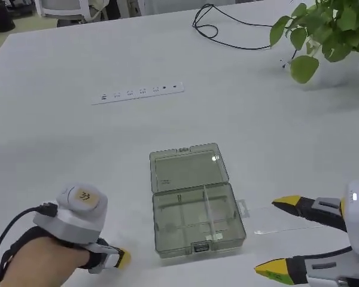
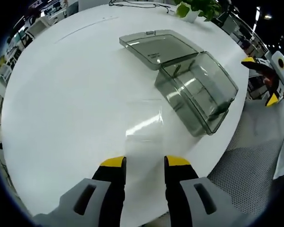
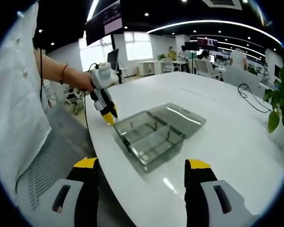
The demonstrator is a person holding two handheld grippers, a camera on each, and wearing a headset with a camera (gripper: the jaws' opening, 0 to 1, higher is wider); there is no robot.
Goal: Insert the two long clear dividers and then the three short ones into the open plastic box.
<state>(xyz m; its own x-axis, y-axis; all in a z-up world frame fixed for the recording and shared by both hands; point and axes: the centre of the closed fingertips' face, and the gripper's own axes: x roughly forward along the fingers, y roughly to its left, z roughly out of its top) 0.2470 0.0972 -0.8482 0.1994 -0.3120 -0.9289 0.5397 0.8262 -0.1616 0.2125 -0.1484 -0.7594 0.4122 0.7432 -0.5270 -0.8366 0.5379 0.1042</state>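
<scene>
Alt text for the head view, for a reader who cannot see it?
An open plastic box sits on a white table, lid laid back, one upright divider inside. The left gripper is at lower left, the open right gripper at lower right near a loose divider lying beside the box. A power strip, cable and potted plant lie beyond.

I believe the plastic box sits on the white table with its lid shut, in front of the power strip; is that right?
Not quite: the lid is open, folded back flat behind the plastic box, as the head view shows. The rest holds.
</scene>
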